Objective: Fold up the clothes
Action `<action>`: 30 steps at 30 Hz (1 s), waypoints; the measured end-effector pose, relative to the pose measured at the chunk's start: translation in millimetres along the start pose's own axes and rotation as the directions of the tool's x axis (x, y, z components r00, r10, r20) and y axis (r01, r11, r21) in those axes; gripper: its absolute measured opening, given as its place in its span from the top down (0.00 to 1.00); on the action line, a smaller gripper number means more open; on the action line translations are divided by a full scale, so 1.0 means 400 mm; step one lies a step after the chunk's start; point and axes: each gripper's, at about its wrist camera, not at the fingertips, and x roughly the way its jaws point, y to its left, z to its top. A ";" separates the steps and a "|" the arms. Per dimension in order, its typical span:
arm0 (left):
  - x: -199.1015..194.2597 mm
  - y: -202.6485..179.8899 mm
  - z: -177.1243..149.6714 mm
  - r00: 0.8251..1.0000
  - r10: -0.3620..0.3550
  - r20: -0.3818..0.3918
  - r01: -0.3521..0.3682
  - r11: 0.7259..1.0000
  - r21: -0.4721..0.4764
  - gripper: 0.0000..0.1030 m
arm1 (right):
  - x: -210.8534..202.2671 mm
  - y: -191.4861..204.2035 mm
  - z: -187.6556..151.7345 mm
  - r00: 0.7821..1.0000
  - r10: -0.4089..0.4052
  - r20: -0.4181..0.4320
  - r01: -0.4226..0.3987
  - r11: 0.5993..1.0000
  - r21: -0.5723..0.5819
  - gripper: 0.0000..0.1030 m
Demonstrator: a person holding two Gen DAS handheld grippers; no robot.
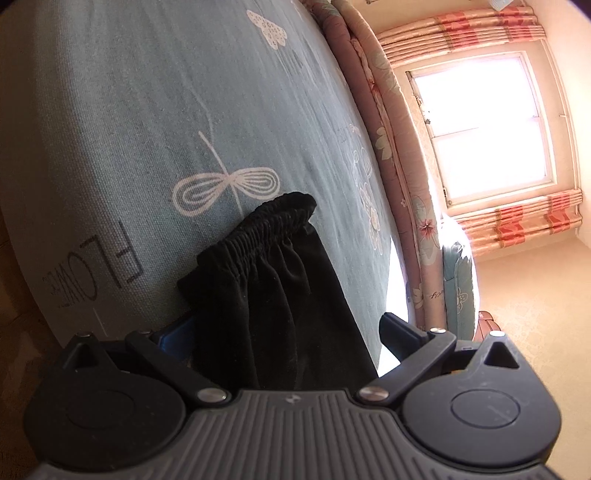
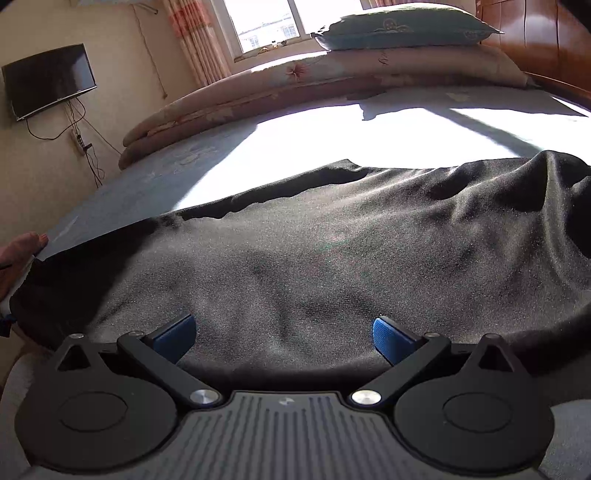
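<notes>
A black garment point(image 1: 273, 295) with a gathered elastic waistband point(image 1: 266, 229) lies on the teal bed sheet point(image 1: 147, 110). My left gripper point(image 1: 284, 332) is open, its fingers spread wide on either side of the cloth just below the waistband; the left blue pad is partly hidden by cloth. In the right wrist view the same black garment point(image 2: 332, 240) lies spread across the bed with soft wrinkles, bunched up at the right. My right gripper point(image 2: 284, 336) is open low over its near edge, both blue pads point(image 2: 177, 332) bare.
A folded floral quilt point(image 2: 295, 85) and a teal pillow point(image 2: 402, 26) lie at the bed's far side by the window point(image 1: 484, 125). A wall TV point(image 2: 48, 79) hangs at left. A wooden headboard point(image 2: 535, 37) stands at right. A person's hand point(image 2: 18, 254) rests at the left edge.
</notes>
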 end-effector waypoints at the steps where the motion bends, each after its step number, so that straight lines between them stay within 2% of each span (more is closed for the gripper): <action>1: -0.001 0.007 0.000 1.000 -0.012 0.007 0.012 1.000 -0.018 0.03 | 0.001 0.001 0.000 1.000 -0.002 0.000 0.002 1.000 -0.002 0.00; 3: -0.004 0.018 -0.007 0.999 -0.032 0.020 0.032 0.999 -0.042 0.03 | 0.001 0.003 0.000 1.000 -0.005 -0.001 0.005 1.000 -0.007 0.00; 9: -0.025 0.038 -0.052 0.996 -0.087 -0.003 0.086 0.996 -0.019 0.02 | 0.004 0.008 -0.002 1.000 -0.013 -0.004 0.013 1.000 -0.020 0.00; 20: 0.026 0.062 0.020 0.990 -0.127 0.060 0.133 0.986 -0.102 0.01 | 0.009 0.023 -0.004 0.999 -0.041 -0.008 0.041 0.998 -0.055 0.00; 24: 0.020 0.058 0.011 0.990 -0.128 0.063 0.133 0.988 -0.084 0.01 | 0.010 0.025 -0.004 0.999 -0.045 -0.008 0.044 0.997 -0.058 0.00; 27: 0.015 0.041 -0.016 0.992 -0.121 0.029 0.121 0.993 -0.004 0.03 | 0.011 0.026 -0.004 0.999 -0.049 -0.009 0.048 0.997 -0.063 0.00; 30: 0.013 0.029 -0.025 0.994 -0.104 0.032 0.102 0.993 0.060 0.04 | 0.013 0.028 -0.004 0.999 -0.052 -0.010 0.052 0.996 -0.067 0.00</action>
